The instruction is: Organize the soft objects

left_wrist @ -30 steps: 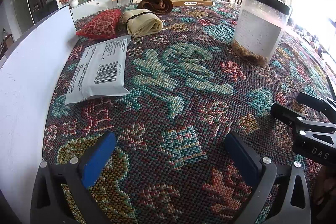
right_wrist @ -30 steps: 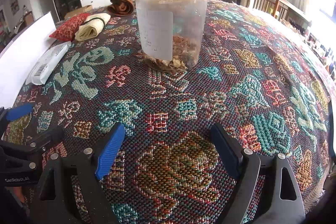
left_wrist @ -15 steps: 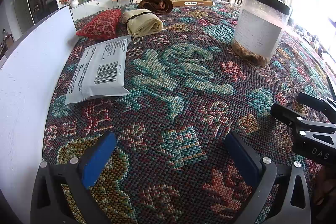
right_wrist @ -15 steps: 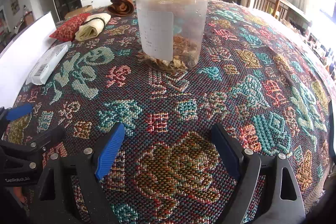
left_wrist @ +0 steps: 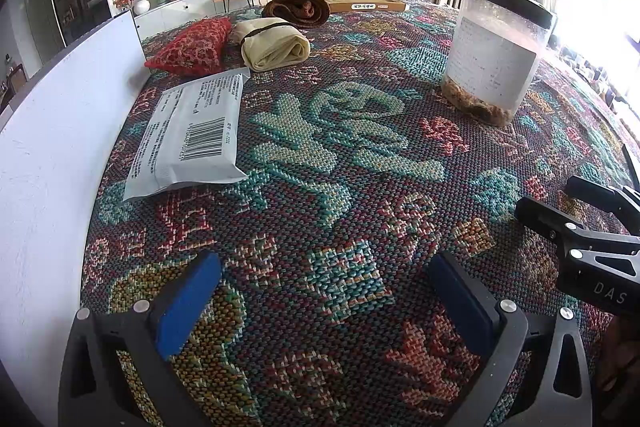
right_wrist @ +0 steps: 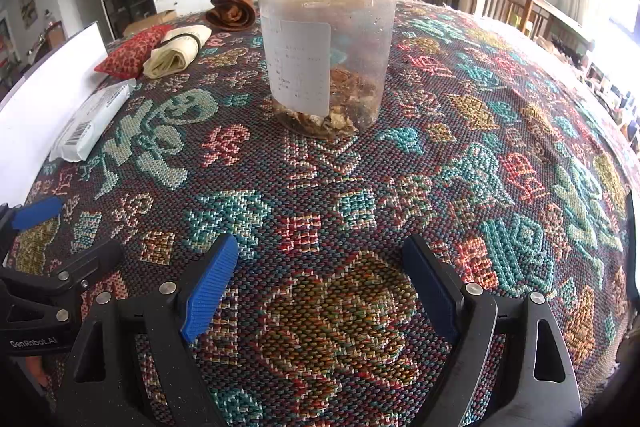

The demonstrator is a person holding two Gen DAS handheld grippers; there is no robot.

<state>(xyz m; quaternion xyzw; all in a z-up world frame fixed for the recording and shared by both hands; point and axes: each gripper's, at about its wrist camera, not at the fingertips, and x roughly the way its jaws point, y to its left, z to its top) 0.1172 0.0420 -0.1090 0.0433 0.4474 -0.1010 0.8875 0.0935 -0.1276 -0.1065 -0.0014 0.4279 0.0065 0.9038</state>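
Soft objects lie at the far left of the patterned tablecloth: a red patterned pouch (left_wrist: 191, 47) (right_wrist: 134, 50), a rolled cream cloth (left_wrist: 276, 43) (right_wrist: 176, 53) with a dark band, a brown rolled cloth (left_wrist: 298, 5) (right_wrist: 232, 11), and a white flat packet (left_wrist: 192, 135) (right_wrist: 92, 125) with a barcode. My left gripper (left_wrist: 324, 301) is open and empty near the front edge. My right gripper (right_wrist: 320, 283) is open and empty, facing the jar; it also shows in the left wrist view at the right edge (left_wrist: 576, 223).
A clear plastic jar (right_wrist: 326, 43) (left_wrist: 496, 51) with a black lid stands upright mid-table, dried pieces at its bottom. A white board (left_wrist: 52, 131) stands along the table's left edge. A flat box (left_wrist: 364, 2) lies at the far edge. Chairs stand beyond.
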